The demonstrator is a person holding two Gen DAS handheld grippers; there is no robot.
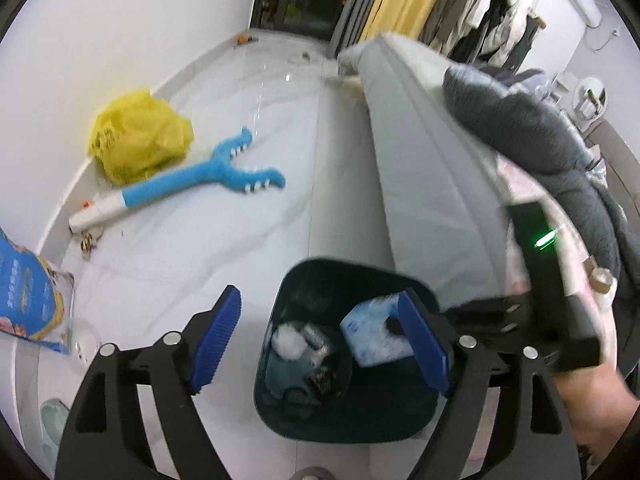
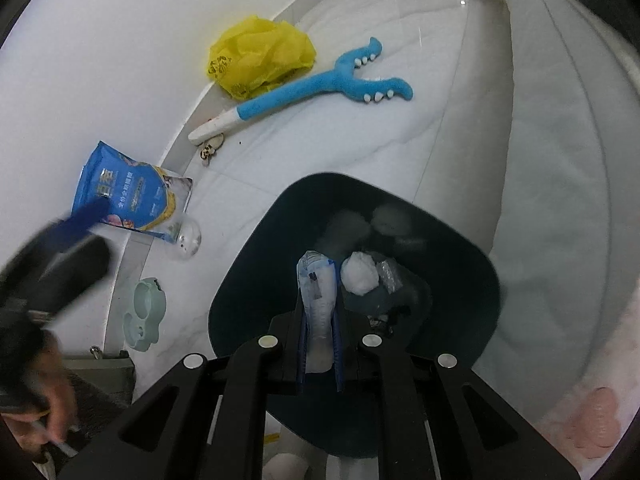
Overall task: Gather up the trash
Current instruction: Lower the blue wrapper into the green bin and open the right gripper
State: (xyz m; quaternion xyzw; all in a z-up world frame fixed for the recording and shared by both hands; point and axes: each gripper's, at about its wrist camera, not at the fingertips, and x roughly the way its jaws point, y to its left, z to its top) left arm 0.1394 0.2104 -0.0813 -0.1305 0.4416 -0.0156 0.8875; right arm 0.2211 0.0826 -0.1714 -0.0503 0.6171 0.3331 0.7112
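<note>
White tiled floor spreads beneath; at seven o'clock the left gripper hangs wide open, empty. At six o'clock the right gripper pinches a blue-white wrapper over the dark bin. Next, probably: part those fingers.

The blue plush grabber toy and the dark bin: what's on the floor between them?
Nothing: in the right wrist view, bare white tile separates the blue plush grabber toy from the dark teal plastic bin.
</note>
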